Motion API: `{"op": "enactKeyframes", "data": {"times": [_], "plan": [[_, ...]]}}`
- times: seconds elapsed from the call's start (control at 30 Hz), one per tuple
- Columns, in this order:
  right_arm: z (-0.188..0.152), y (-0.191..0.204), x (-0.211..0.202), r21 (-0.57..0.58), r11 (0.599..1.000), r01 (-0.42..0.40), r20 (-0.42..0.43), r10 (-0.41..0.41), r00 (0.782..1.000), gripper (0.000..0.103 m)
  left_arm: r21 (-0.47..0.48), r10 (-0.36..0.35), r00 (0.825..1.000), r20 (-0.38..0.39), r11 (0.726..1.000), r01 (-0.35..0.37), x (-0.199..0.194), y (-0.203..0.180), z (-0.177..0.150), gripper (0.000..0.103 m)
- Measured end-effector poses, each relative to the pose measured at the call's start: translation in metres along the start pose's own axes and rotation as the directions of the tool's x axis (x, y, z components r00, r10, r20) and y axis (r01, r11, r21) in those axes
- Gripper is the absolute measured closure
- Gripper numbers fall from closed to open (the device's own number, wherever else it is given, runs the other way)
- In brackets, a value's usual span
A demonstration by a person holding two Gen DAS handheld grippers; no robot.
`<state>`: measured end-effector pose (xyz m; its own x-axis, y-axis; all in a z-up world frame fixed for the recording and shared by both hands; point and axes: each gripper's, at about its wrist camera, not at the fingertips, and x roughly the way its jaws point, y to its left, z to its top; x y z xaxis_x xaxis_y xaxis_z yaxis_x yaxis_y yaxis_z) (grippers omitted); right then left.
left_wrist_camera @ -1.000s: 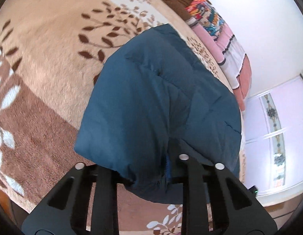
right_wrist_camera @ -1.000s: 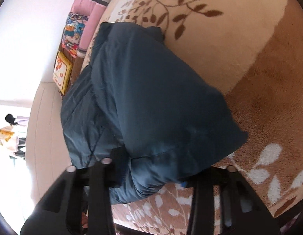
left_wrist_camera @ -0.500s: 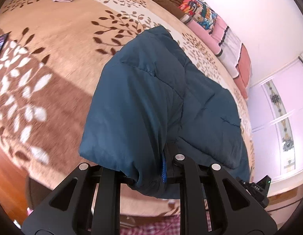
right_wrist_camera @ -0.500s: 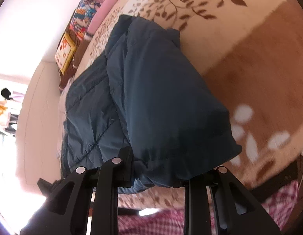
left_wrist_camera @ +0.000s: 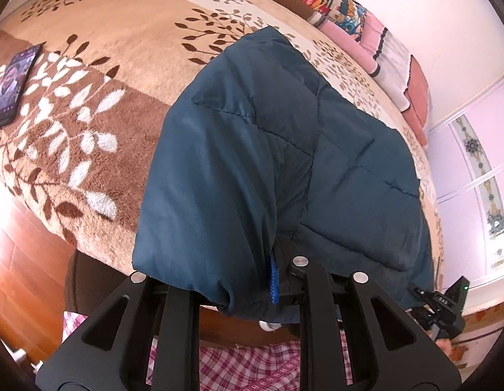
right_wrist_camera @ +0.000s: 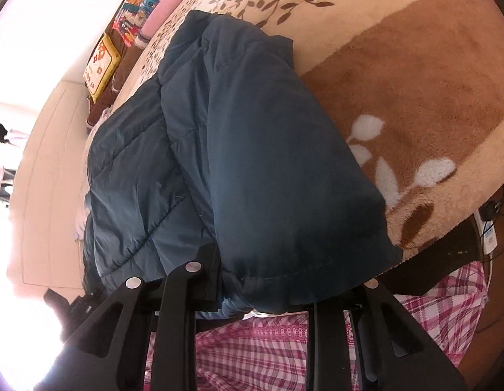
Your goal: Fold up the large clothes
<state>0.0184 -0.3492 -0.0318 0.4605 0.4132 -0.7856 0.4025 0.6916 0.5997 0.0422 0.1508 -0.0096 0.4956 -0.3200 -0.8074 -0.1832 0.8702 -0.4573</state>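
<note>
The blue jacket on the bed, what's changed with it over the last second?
Both grippers have pulled the blue jacket back toward the bed's near edge; floor, a phone and checked trousers now show. The right gripper has closed further on it. The left gripper stays clamped on it.

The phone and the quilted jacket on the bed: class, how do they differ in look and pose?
The phone is small, flat and rigid, with a lit screen; the dark teal quilted jacket is large, soft and stitched. The phone lies free on the leaf-patterned blanket; the jacket's near edge is gripped, overhanging the bed. Both rest on that blanket.
</note>
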Motion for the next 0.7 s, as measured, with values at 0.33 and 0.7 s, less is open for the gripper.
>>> {"op": "enactKeyframes", "data": {"times": [0.33, 0.7], "plan": [[-0.010, -0.002, -0.010, -0.027, 0.996, 0.080, -0.025, -0.081, 0.996, 0.047, 0.004, 0.043, 0.999, 0.006, 0.999, -0.043, 0.004, -0.005, -0.001, 0.083], [-0.044, 0.002, -0.041, -0.203, 0.963, 0.176, -0.042, -0.188, 0.981, 0.073, 0.018, 0.077, 0.997, 0.008, 0.997, -0.077, 0.006, -0.008, -0.001, 0.080]]}}
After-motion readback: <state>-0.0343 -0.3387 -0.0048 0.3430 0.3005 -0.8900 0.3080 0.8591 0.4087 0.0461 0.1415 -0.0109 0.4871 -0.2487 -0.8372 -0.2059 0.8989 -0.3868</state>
